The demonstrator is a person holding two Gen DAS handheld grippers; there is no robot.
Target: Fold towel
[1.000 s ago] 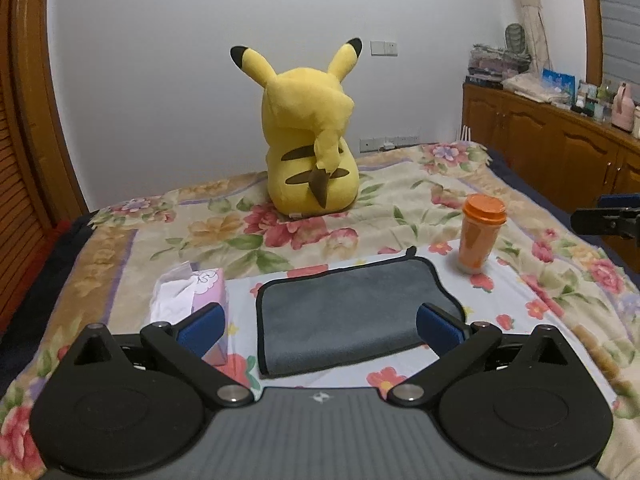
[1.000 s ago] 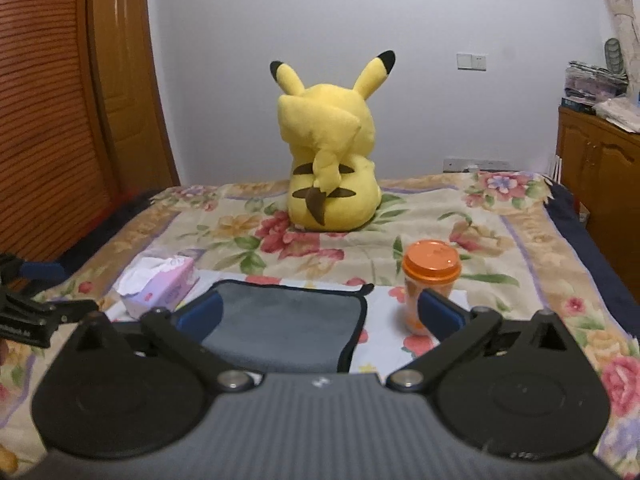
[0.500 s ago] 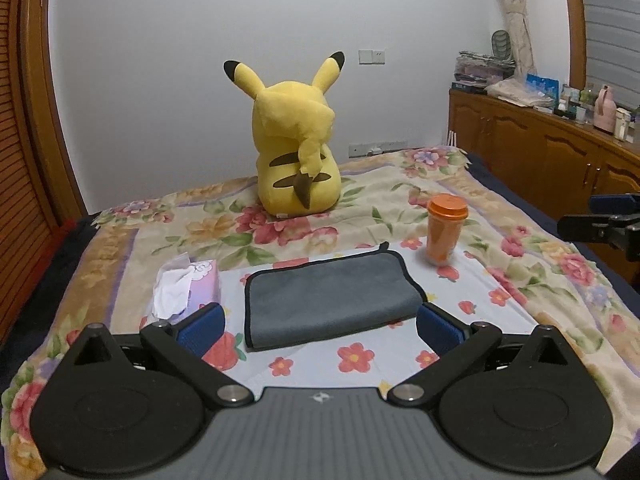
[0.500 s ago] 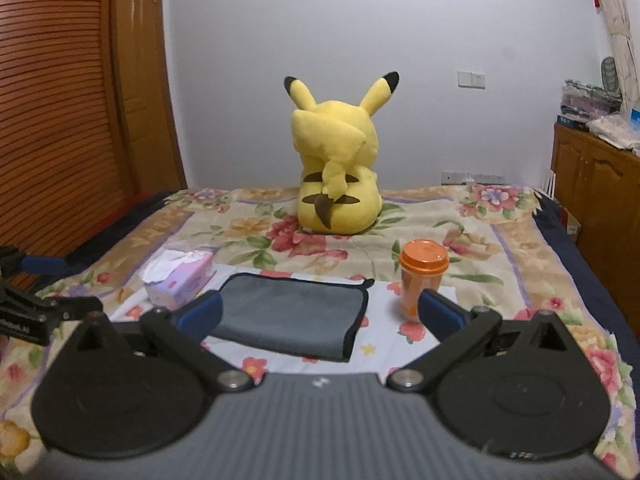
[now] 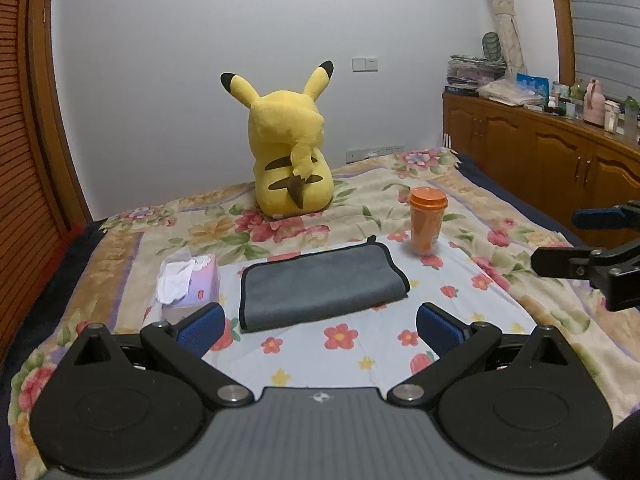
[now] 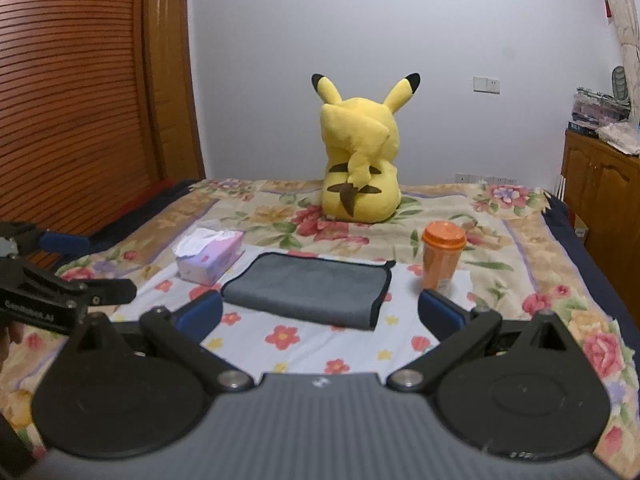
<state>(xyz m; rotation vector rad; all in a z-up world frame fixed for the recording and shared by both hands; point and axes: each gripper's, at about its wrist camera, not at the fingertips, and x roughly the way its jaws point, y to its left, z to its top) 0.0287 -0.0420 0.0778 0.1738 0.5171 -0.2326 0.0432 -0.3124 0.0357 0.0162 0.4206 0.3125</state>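
Observation:
A grey towel (image 5: pixel 320 286) with black edging lies folded flat on the flowered bedspread; it also shows in the right wrist view (image 6: pixel 308 286). My left gripper (image 5: pixel 318 326) is open and empty, held back from the towel's near edge. My right gripper (image 6: pixel 320 312) is open and empty, also short of the towel. The right gripper's fingers (image 5: pixel 576 260) show at the right edge of the left wrist view. The left gripper's fingers (image 6: pixel 80 292) show at the left edge of the right wrist view.
An orange lidded cup (image 5: pixel 427 222) stands right of the towel. A tissue box (image 5: pixel 188 280) sits to its left. A yellow Pikachu plush (image 5: pixel 290 156) sits behind. Wooden cabinets (image 5: pixel 560 160) line the right wall, and a slatted wardrobe (image 6: pixel 72 92) stands at the left.
Both grippers have drawn back and up from the towel, which now looks smaller and farther. Both stay open. The towel has not moved.

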